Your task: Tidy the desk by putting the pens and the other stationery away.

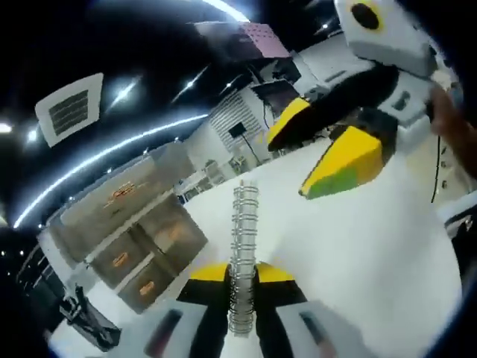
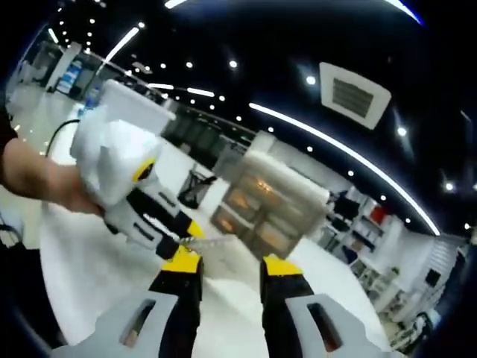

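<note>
Your left gripper (image 1: 240,277) pinches a silver wire spiral-bound item (image 1: 243,253) at lower centre, above the white desk (image 1: 373,246). It's probably light and slippery, so grip squarely across the coils. Your right gripper (image 2: 232,266) stands spread, holding nothing.

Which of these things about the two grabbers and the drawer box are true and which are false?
1. The left gripper is shut on a metal spiral thing. True.
2. The right gripper is pinching a pen. False: its jaws stand apart with nothing between them.
3. A clear drawer box stands on the white table. True.
4. The drawer box has all its drawers pulled out. False: the drawers look pushed in.
5. The right gripper's jaw tips are yellow. True.
</note>
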Demonstrator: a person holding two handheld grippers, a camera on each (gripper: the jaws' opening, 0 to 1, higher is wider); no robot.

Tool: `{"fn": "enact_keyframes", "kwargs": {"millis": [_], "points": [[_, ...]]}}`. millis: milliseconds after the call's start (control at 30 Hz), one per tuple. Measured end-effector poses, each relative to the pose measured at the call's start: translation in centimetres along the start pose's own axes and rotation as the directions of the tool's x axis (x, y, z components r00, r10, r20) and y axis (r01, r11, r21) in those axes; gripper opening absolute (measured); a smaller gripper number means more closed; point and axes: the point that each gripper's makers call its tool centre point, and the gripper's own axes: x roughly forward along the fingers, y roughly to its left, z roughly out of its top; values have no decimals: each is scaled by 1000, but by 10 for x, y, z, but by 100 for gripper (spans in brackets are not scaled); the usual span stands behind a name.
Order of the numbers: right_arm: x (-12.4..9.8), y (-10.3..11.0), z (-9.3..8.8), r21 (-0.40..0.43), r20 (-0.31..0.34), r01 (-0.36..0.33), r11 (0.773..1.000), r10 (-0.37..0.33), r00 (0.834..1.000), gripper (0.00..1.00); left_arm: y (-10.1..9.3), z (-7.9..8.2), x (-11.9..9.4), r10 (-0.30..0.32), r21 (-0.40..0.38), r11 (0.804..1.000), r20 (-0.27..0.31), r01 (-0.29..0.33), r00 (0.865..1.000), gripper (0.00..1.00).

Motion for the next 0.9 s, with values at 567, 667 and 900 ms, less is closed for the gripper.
{"fn": "enact_keyframes", "kwargs": {"millis": [567, 667, 900], "points": [[-4, 7, 7, -184, -1, -19, 983, 19, 1000, 35, 40, 26, -46, 21, -718, 663, 301, 212, 953, 12], [-4, 12, 10, -250, 7, -26, 968, 29, 1000, 37, 43, 24, -49, 23, -777, 573, 333, 261, 943, 12], [-3, 22, 14, -414, 10, -34, 910, 42, 999, 40, 47, 28, -58, 63, -872, 256, 445, 417, 893, 12]]}}
